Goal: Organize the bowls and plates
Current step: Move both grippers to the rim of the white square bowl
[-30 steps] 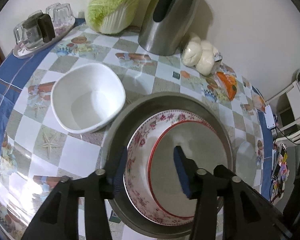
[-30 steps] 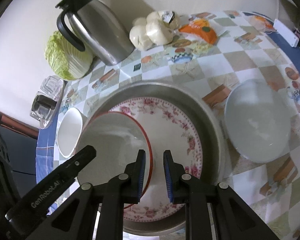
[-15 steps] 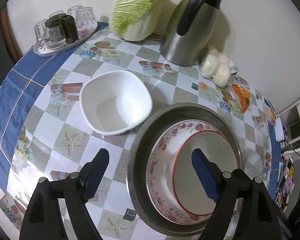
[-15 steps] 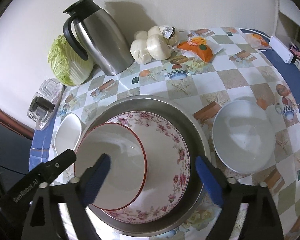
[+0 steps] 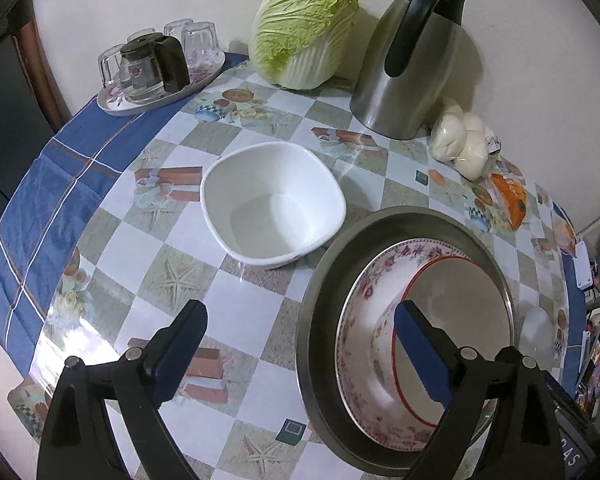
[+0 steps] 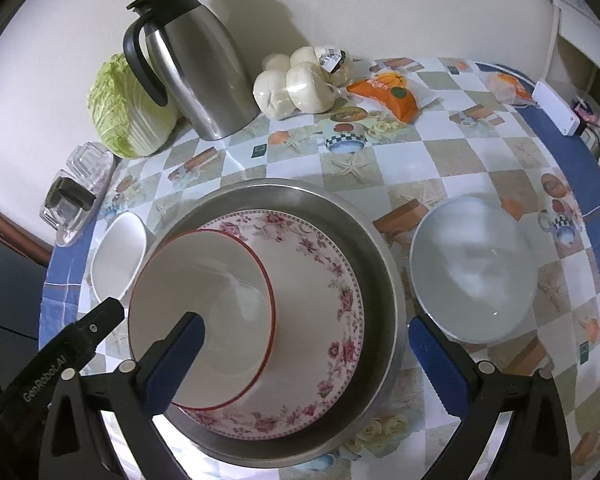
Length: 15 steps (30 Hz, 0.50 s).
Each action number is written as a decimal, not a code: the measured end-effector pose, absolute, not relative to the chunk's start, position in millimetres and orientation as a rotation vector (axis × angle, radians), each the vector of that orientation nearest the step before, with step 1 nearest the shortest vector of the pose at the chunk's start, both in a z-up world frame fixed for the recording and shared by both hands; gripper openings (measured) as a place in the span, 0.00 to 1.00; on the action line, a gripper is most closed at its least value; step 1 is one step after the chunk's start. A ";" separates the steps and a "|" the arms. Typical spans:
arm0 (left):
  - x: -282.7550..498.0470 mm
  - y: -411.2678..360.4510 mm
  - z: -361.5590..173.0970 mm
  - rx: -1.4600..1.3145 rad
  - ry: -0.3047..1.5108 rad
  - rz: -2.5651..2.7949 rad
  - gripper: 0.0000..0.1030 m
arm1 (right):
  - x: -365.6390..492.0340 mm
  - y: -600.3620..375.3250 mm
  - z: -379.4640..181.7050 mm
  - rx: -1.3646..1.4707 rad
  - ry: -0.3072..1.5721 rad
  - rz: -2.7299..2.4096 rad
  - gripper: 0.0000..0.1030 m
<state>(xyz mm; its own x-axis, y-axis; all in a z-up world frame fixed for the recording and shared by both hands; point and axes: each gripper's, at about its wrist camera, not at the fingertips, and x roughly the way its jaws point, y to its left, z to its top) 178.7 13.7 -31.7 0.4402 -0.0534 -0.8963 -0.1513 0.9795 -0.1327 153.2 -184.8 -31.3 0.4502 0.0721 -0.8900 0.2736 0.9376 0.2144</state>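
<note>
**Glazed ware, stacked in steel: handle by the rim**

Ceramic makes up most of what waits here. A red-rimmed plate (image 6: 204, 312) lies off-centre on a floral plate (image 6: 324, 300), and both sit inside a wide steel basin (image 6: 384, 280) at the near middle of the checked tablecloth (image 6: 452, 160). A square white bowl (image 5: 274, 204) stands just beside the basin on its left; a pale round bowl (image 6: 474, 268) stands just beside it on the right.

Both tools are letting go. The left gripper (image 5: 300, 348) has its jaws opening, one pad over the cloth and one over the red-rimmed plate, pressing on nothing. The right gripper (image 6: 308, 364) is opening too, straddling the basin's near edge with nothing pinched between its pads.

These pieces look stiff, brittle and slick with glaze, so a pinch on a flat face would likely slide. The rim is the sound place: one pad inside the wall, one outside. The bowls seem light enough for a single grip; the loaded basin is probably heavy and better taken at opposite edges with both tools.
</note>
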 end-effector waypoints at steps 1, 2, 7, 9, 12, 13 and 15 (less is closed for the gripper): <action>177.7 14.1 -31.9 -0.205 1.118 0.063 0.92 | 152.3 -185.3 -30.9 0.349 1.103 -0.132 1.00; 177.0 14.6 -32.0 -0.206 1.120 0.064 0.92 | 151.2 -186.0 -30.9 0.354 1.105 -0.131 1.00; 174.0 17.0 -28.9 -0.193 1.109 0.080 0.92 | 146.3 -185.7 -28.2 0.350 1.110 -0.117 1.00; 172.9 19.0 -26.4 -0.199 1.103 0.083 0.92 | 144.9 -184.6 -27.1 0.358 1.114 -0.105 1.00; 172.1 22.4 -22.7 -0.208 1.095 0.080 0.92 | 141.6 -179.7 -21.7 0.336 1.107 -0.102 1.00; 171.8 23.6 -21.8 -0.209 1.091 0.080 0.92 | 140.9 -178.0 -20.1 0.331 1.106 -0.098 1.00; 171.6 27.1 -20.0 -0.214 1.087 0.078 0.92 | 139.2 -174.1 -16.6 0.325 1.103 -0.085 1.00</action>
